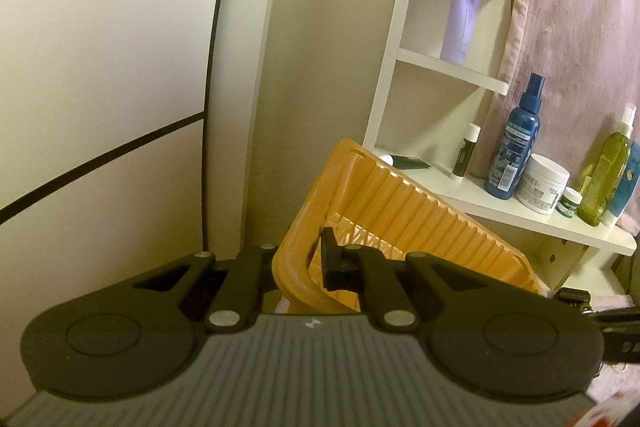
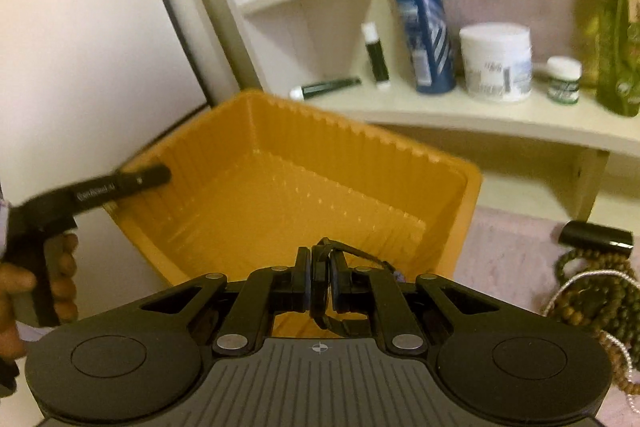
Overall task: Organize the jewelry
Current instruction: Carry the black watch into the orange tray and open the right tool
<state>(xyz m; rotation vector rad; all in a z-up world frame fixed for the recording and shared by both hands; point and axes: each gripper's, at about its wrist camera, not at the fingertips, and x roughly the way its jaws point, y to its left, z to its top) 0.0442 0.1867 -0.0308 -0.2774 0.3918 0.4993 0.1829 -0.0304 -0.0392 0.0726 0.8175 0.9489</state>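
Our right gripper point(image 2: 320, 291) pinches a dark bracelet point(image 2: 320, 279) over the empty orange bin point(image 2: 460, 223); our left gripper point(image 1: 304, 259) clamps its rim.

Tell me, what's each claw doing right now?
Left gripper clamped on orange bin rim, bin tilted. Right gripper shut on dark cord, above bin. Beads on cloth, right. Nothing blocking.

The ribbed orange plastic basket point(image 2: 320, 163) sits near — behind it the white wooden shelf point(image 2: 460, 115), to its right the green beaded necklaces point(image 2: 592, 299).
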